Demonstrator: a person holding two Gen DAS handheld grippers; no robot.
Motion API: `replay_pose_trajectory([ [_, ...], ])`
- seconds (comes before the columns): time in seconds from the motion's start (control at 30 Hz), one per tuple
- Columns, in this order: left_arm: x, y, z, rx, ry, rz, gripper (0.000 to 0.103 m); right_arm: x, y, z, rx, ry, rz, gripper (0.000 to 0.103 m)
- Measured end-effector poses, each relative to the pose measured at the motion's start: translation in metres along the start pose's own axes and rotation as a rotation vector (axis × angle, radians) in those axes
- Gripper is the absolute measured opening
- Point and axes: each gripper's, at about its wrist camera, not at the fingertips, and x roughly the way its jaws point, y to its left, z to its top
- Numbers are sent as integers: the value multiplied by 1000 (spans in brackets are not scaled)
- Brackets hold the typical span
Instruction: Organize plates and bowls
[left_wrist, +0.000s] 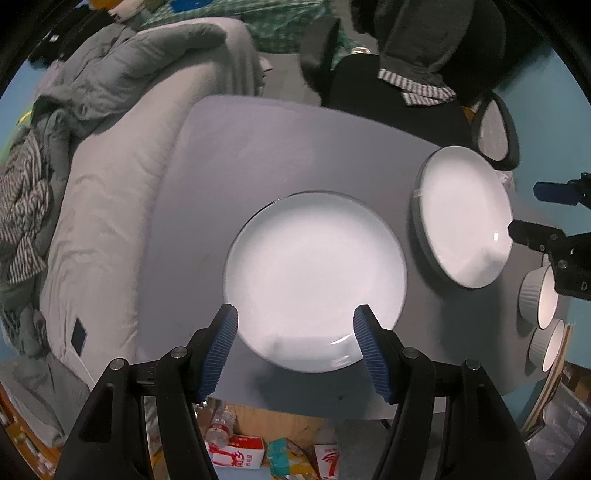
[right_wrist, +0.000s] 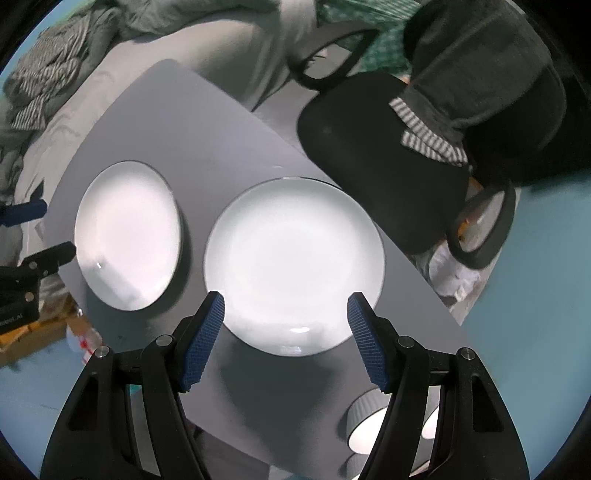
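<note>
Not much I can actually read from here. The red and white cartons (left_wrist: 236, 452) on the floor under the table have big red characters on them, but I can't make them out. The other gripper's body (right_wrist: 14, 314) shows the tail end of a white logo, something like "AI", and the rest is cut off.

Grey table (left_wrist: 258, 147) beside a rumpled bed (left_wrist: 110, 155) (blue floor (right_wrist: 535, 295)).
</note>
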Motion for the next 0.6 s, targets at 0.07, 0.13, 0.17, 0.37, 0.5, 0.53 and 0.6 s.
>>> replay_pose_trajectory([
  [0.07,2,7,-6,-24,6,1,67,2,9,5,-34,3,-6,68],
  [0.13,5,15,-11,-50,17,-2,67,4,16,11,-64,3,-7,68],
  [0.17,8,20,-13,-64,22,-4,67,5,20,14,-73,3,-5,68],
  [0.37,20,51,-28,-158,47,-24,67,17,46,36,-134,13,22,68],
  [0.5,30,70,-35,-228,59,-52,67,26,63,49,-173,19,57,68],
  [0.53,33,75,-37,-248,62,-60,67,28,67,53,-182,22,65,68],
  [0.6,40,83,-39,-283,71,-72,67,34,74,59,-195,27,84,68],
])
